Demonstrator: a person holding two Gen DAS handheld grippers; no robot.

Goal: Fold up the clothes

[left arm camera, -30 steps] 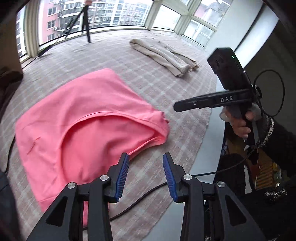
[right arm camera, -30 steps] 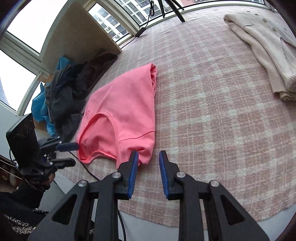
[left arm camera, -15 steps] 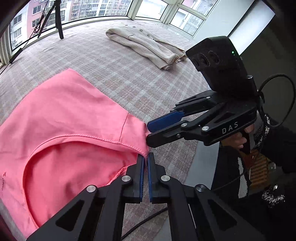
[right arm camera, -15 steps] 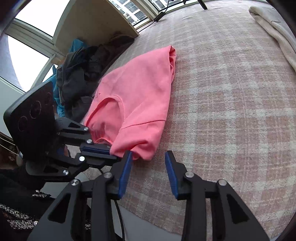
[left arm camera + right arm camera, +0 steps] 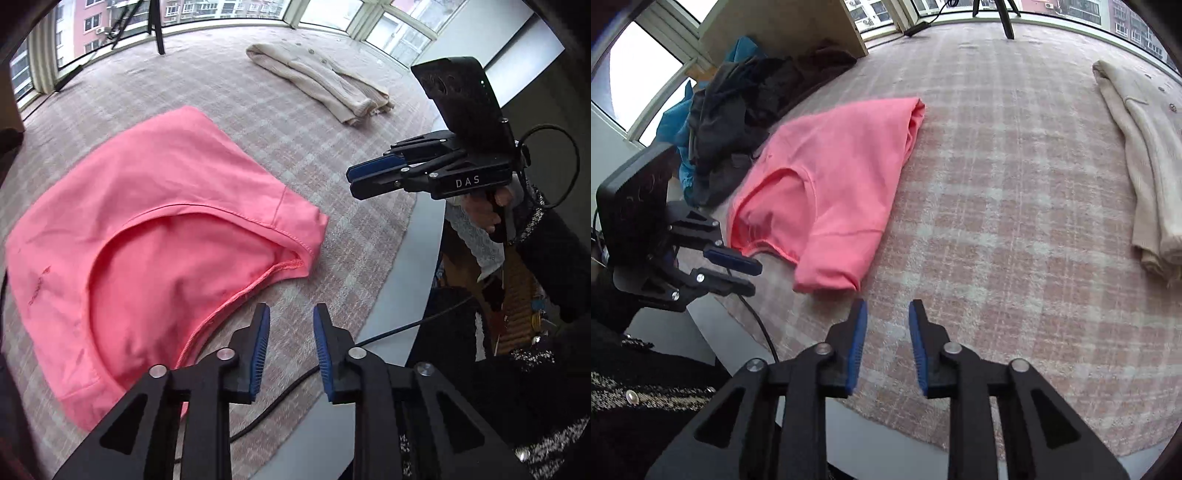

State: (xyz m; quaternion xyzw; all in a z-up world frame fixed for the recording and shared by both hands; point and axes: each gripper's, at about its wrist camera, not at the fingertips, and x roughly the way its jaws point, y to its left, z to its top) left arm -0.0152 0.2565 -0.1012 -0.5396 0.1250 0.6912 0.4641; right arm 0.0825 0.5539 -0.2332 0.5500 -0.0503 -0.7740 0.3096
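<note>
A pink garment lies folded flat on the checked cloth, neck opening toward me; the right wrist view shows the same pink garment left of centre. My left gripper hovers just short of its near hem, jaws opening, nothing between them. My right gripper hangs above bare cloth just in front of the garment's near corner, jaws closing on nothing. Each gripper appears in the other's view: the right gripper at right, the left gripper at left.
A folded beige cardigan lies at the far right of the cloth. A heap of dark and blue clothes sits at the far left. A black cable runs over the cloth's near edge. Tripod legs stand by the windows.
Half a second ago my left gripper was shut at the pink garment's corner; now it is open and drawn back. The right gripper has pulled away from that corner too.
</note>
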